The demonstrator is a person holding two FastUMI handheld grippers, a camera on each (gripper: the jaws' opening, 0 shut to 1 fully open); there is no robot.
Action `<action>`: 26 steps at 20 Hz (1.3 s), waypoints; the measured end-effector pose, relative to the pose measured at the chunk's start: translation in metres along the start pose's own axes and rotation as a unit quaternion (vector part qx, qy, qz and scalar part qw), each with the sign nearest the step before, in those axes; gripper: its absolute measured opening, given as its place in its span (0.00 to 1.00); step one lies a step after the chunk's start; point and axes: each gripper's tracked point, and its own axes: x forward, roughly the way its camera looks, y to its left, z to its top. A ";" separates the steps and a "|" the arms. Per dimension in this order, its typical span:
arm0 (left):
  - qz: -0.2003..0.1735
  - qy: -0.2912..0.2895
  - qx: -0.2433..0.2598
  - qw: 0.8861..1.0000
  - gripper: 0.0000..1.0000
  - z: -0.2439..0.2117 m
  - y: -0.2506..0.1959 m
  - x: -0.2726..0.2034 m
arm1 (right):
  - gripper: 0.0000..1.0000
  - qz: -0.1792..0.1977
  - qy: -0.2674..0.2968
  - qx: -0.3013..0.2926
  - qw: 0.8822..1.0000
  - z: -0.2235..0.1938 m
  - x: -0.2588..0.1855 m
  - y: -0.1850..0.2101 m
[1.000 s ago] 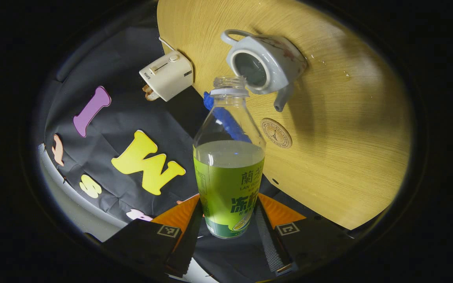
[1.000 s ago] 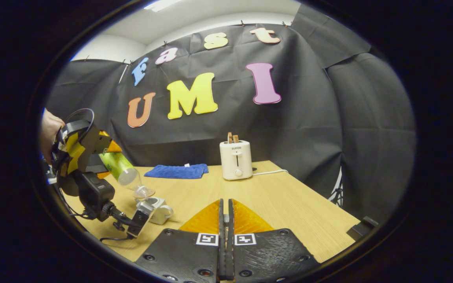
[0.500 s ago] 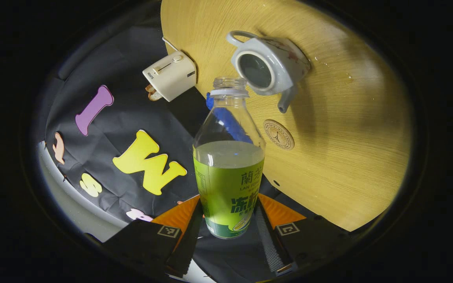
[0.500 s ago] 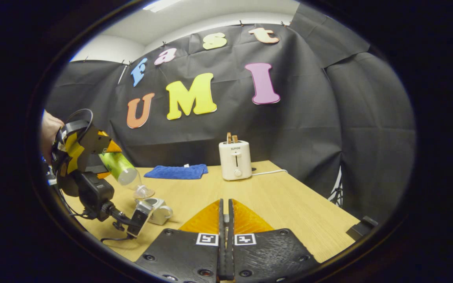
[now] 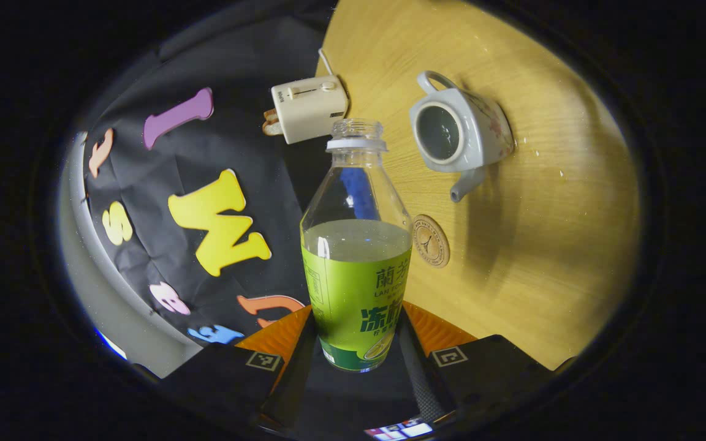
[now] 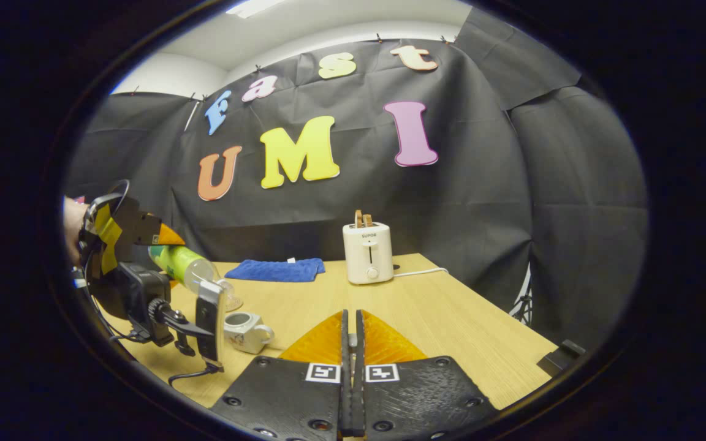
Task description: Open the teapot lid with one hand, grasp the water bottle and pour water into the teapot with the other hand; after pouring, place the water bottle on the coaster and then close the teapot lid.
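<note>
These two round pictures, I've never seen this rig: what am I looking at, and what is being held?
No robot here: a person holds a two-finger tool in each hand, with a fisheye camera riding on each. The left gripper view looks along the left tool, which grips a capless water bottle, part full. Beyond it on the wooden table stand a lidless teapot, a round coaster and a toaster. The right gripper view looks along the right tool, shut and seemingly empty, and shows the bottle tilted in the left tool, above the teapot's side. A blue cloth lies at the back.
</note>
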 end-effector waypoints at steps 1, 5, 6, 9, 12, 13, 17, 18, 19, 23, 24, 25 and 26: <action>-0.016 -0.010 -0.043 0.999 0.74 0.000 -0.010 0.001 | 0.00 0.000 0.000 -0.001 1.000 0.002 0.000 0.002; -0.055 -0.035 -0.210 0.976 0.74 -0.005 -0.035 -0.006 | 0.00 0.002 -0.002 -0.009 1.000 0.010 -0.002 0.012; -0.059 -0.038 -0.259 0.963 0.74 -0.011 -0.037 -0.008 | 0.00 0.003 -0.003 -0.011 1.000 0.012 -0.002 0.015; -0.061 -0.061 -0.399 0.913 0.75 -0.017 -0.040 -0.020 | 0.00 0.006 -0.006 -0.016 1.000 0.018 -0.003 0.021; -0.056 -0.087 -0.513 0.852 0.75 -0.020 -0.035 -0.031 | 0.00 0.008 -0.009 -0.016 1.000 0.024 -0.002 0.028; -0.053 -0.096 -0.552 0.826 0.74 -0.020 -0.029 -0.030 | 0.00 0.008 -0.009 -0.017 1.000 0.024 -0.002 0.030; -0.068 -0.130 -0.677 0.721 0.75 -0.011 -0.008 -0.027 | 0.00 0.014 -0.010 -0.023 1.000 0.027 -0.001 0.041; -0.066 -0.140 -0.692 0.705 0.75 -0.009 0.002 -0.022 | 0.00 0.015 -0.012 -0.025 0.999 0.029 -0.001 0.042; -0.063 -0.152 -0.697 0.698 0.75 -0.007 0.013 -0.013 | 0.00 0.015 -0.013 -0.026 0.999 0.030 -0.002 0.044; -0.036 -0.178 -0.700 0.691 0.75 -0.007 0.041 0.027 | 0.00 0.013 -0.011 -0.027 0.999 0.026 0.001 0.044; -0.031 -0.183 -0.701 0.688 0.75 -0.007 0.046 0.036 | 0.00 0.011 -0.009 -0.026 1.000 0.025 0.003 0.043; -0.030 -0.185 -0.704 0.685 0.75 -0.006 0.048 0.046 | 0.00 0.010 -0.008 -0.026 1.000 0.024 0.004 0.041; -0.030 -0.187 -0.706 0.682 0.75 -0.006 0.050 0.054 | 0.00 0.008 -0.006 -0.025 1.000 0.023 0.007 0.040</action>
